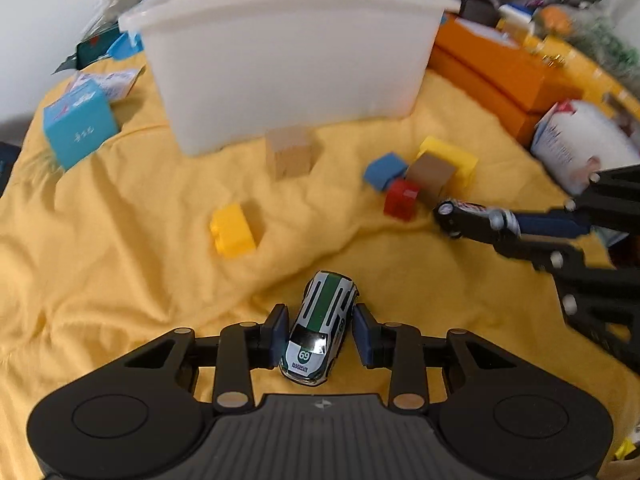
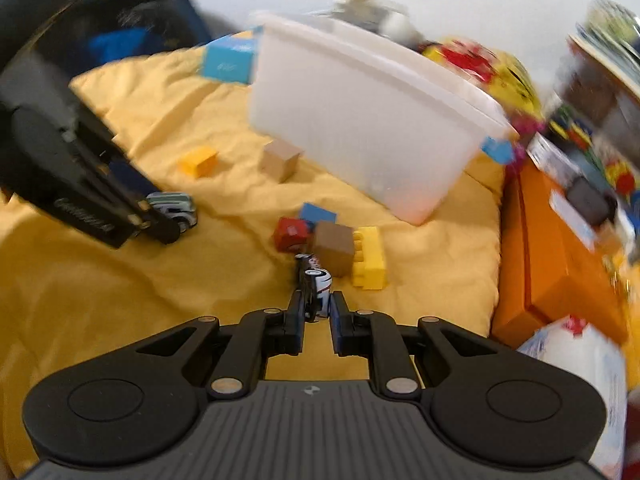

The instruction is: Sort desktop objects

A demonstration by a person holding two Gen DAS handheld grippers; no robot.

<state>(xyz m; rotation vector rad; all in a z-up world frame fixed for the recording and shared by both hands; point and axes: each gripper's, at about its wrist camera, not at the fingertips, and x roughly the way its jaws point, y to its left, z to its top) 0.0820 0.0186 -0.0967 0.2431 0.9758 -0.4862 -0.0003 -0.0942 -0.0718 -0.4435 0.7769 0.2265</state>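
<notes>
Yellow cloth (image 1: 120, 280) carrying two toy cars, left hand-held gripper (image 1: 320, 330) clenching around the green-striped car (image 1: 322, 328), right hand-held gripper (image 2: 316, 314) gripping the second car (image 2: 314, 284), blurred.

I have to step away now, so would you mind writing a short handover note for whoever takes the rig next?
Left gripper: around the green-striped toy car; the pads look to be on its sides.
Right gripper: shut on a dark toy car, held on edge.
White bin stands behind on the yellow cloth.
Done: both cars picked out; neither is in the bin yet.
Left: loose blocks on the cloth: yellow brick, wooden cube, and the blue, red, brown and yellow cluster.
</notes>
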